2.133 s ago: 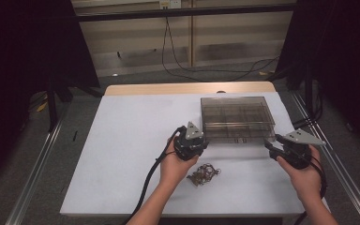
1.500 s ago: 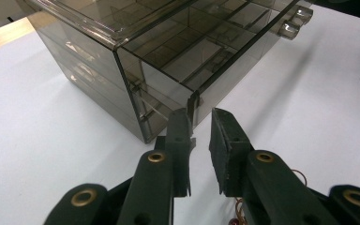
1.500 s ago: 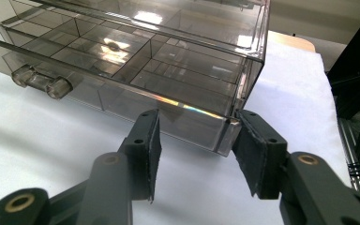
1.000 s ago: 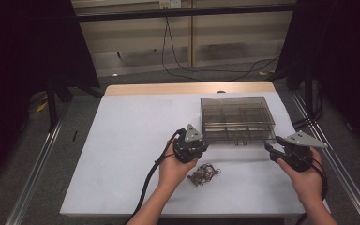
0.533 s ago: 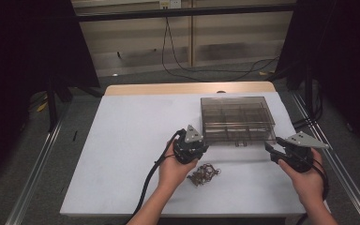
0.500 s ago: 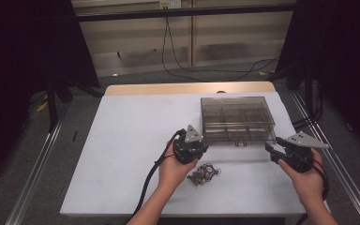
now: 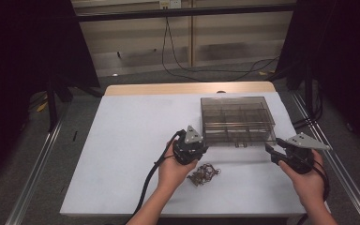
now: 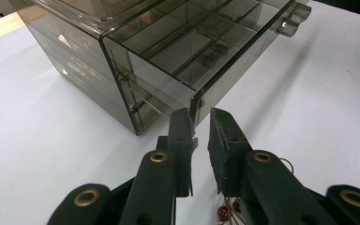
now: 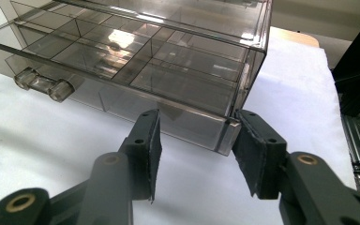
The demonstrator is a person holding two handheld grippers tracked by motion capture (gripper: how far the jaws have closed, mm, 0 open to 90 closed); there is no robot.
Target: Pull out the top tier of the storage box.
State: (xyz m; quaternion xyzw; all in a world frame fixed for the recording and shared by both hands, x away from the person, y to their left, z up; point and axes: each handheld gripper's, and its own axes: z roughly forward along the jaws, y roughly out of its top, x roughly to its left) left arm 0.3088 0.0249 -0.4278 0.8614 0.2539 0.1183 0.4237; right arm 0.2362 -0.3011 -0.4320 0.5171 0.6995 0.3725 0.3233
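Left gripper [image 8: 199,123] pinches the front wall of the pulled-out drawer [image 8: 201,56] at its near corner, jaws nearly closed on the thin plastic. Right gripper [image 9: 197,140] straddles the drawer's opposite corner, jaws half open, pads seemingly not yet pressing. Likely bracing both ends so the drawer slides evenly. Smoked organizer box [image 7: 236,119] sits right of table centre; beaded jewellery [image 7: 205,172] lies just before it.
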